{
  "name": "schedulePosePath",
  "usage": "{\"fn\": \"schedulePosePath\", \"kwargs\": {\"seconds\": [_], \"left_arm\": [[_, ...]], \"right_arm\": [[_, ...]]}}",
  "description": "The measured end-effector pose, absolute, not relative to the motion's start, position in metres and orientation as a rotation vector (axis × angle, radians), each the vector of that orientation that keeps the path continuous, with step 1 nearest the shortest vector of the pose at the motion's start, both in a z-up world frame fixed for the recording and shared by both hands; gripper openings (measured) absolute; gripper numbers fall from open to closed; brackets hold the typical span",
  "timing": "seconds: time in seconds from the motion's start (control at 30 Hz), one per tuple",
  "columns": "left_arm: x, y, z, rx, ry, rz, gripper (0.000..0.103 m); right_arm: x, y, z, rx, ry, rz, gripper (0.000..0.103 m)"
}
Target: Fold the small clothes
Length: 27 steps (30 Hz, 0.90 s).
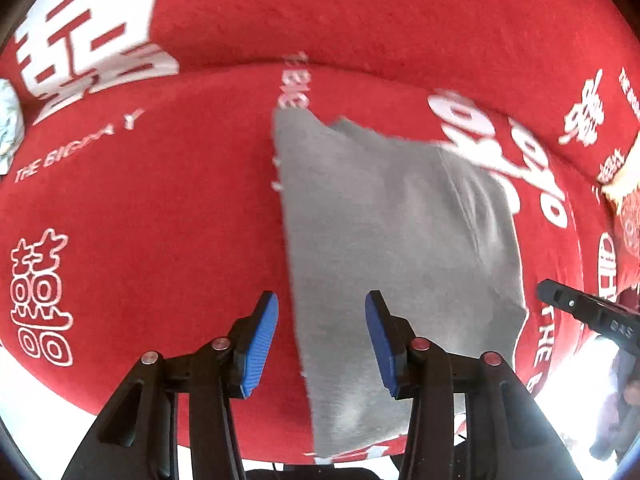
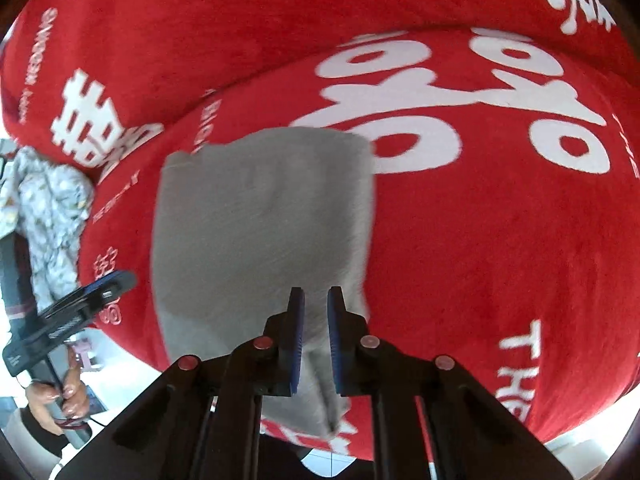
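Observation:
A grey cloth (image 1: pixel 400 220) lies folded on a red blanket (image 1: pixel 160 220) with white characters. My left gripper (image 1: pixel 322 304) hovers open over the cloth's left edge, its blue pads (image 1: pixel 260 344) apart with nothing pinched. At the right of the left wrist view, one black finger (image 1: pixel 576 308) of my right gripper shows beside the cloth's right edge. In the right wrist view the same grey cloth (image 2: pixel 260 220) fills the middle. My right gripper (image 2: pixel 316 296) stands nearly closed at its near right corner, with a raised fold of the grey cloth between the pads.
A pale patterned garment (image 2: pixel 48 208) lies at the blanket's left edge, also seen as a garment (image 1: pixel 8 120) in the left wrist view. A person's hand (image 2: pixel 60 396) holds the left gripper's handle. A yellow and red fabric (image 1: pixel 628 200) sits at the right. The blanket's near edge drops to a white floor.

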<state>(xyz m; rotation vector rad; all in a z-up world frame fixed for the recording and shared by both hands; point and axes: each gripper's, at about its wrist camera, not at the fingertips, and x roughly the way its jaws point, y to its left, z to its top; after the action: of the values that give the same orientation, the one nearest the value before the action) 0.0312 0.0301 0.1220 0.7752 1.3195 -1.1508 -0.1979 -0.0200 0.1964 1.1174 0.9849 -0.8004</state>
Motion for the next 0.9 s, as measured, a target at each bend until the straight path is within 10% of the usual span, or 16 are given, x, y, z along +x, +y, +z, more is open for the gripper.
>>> {"fn": "schedulePosePath", "kwargs": {"seconds": [0.9], "left_arm": [[0.031, 0.036, 0.09, 0.863, 1.398, -0.944, 0.073]], "right_arm": [[-0.183, -0.021, 0.147, 1.219, 1.19, -0.87, 0.013]]}}
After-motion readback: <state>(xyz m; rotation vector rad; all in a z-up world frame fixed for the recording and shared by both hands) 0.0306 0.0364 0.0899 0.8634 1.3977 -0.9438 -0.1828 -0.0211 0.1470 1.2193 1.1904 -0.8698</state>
